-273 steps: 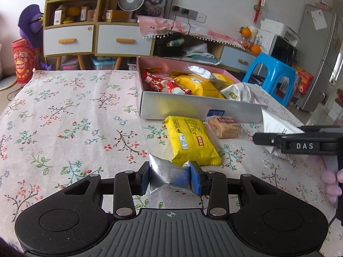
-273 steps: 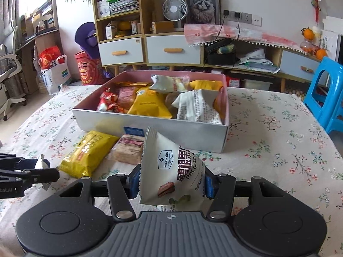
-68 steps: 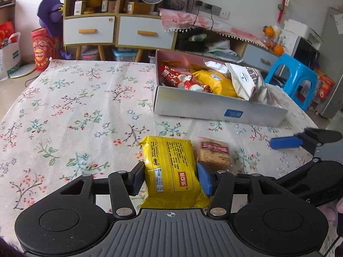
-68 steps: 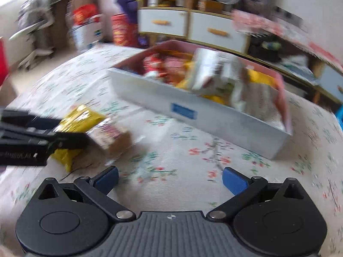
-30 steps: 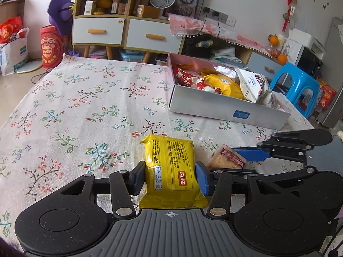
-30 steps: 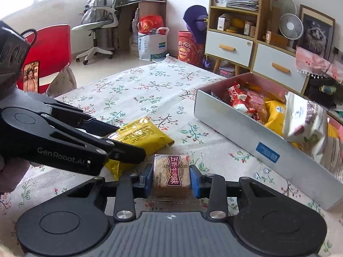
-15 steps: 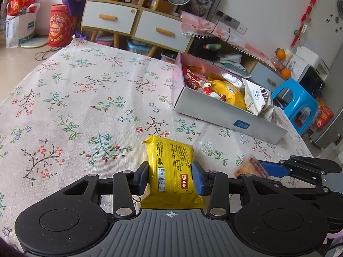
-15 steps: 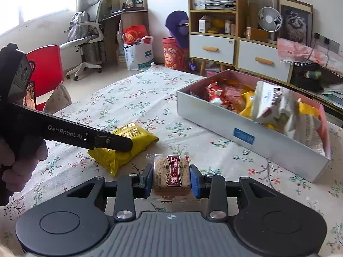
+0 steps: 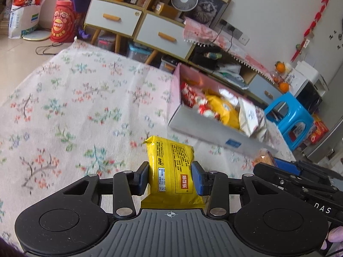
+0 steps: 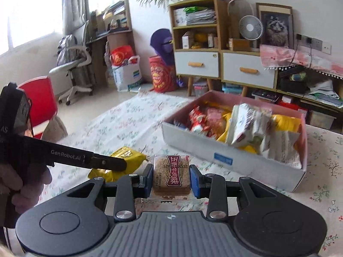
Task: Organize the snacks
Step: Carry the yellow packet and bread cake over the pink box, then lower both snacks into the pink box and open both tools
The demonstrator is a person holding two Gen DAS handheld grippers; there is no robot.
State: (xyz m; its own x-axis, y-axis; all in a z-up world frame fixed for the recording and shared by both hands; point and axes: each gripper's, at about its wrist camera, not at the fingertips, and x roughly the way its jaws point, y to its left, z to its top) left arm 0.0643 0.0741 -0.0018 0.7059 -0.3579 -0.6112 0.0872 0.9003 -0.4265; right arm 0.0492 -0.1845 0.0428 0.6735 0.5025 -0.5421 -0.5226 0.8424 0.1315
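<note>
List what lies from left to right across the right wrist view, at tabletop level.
Crinkly yellow snack packet held by the left tool → brown square biscuit in clear wrapper clamped in the right tool → white cardboard box with pink lining, full of snacks.

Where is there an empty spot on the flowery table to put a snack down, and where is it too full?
The flowery tablecloth is bare from its near edge up to the left side of the snack box. A narrower bare strip lies in front of the box's grey wall. Inside, the box is crowded with packets, heaped above its rim.
</note>
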